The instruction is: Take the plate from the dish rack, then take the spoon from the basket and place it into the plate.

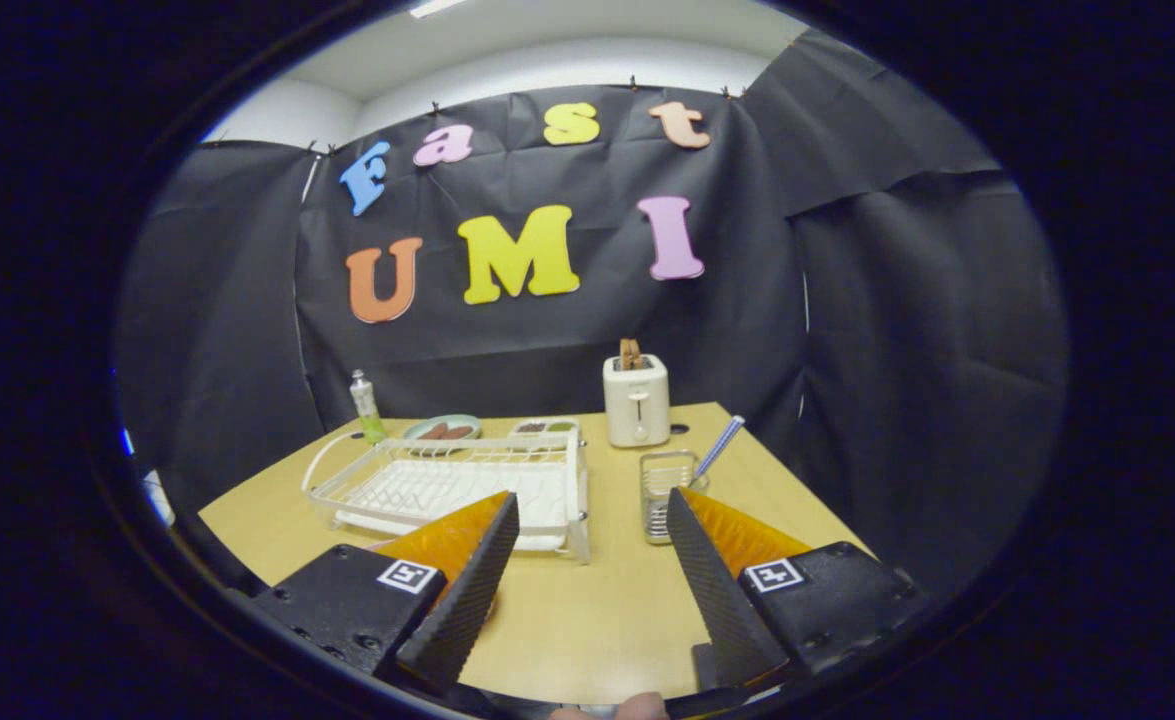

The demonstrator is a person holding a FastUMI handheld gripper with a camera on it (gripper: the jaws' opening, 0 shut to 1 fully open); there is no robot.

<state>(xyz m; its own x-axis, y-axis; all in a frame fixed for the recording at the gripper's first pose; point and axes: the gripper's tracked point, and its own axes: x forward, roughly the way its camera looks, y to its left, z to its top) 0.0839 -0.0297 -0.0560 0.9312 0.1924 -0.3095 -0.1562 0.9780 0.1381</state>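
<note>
**Claw wide, rack ahead-left, spoon ahead-right**

The claw (592,560) is hovering above the near edge of the table (567,620), its two fingers spread wide and holding nothing. A fingertip of the person's hand (639,707) is peeking in just beneath them.

The rack (452,485) is sitting just beyond the left finger (462,590), its long side running across the table toward the left edge. I am not making out a plate standing in it from here; a pale flat shape is lying on its floor, and I cannot tell whether that is the plate or a drip tray. A small dish (442,430) is resting behind the rack, toward the far edge.

The basket (669,490) is standing just beyond the right finger (722,590), and the spoon (719,447) is poking up out of it, its handle leaning away to the right.

So the first target is lying ahead and to the left; my guess is the claw needs to swing that way and go in along the rack's length, leaving the basket for later. A toaster (636,400) is standing at the far edge, a bottle (366,407) near the far left corner.
</note>
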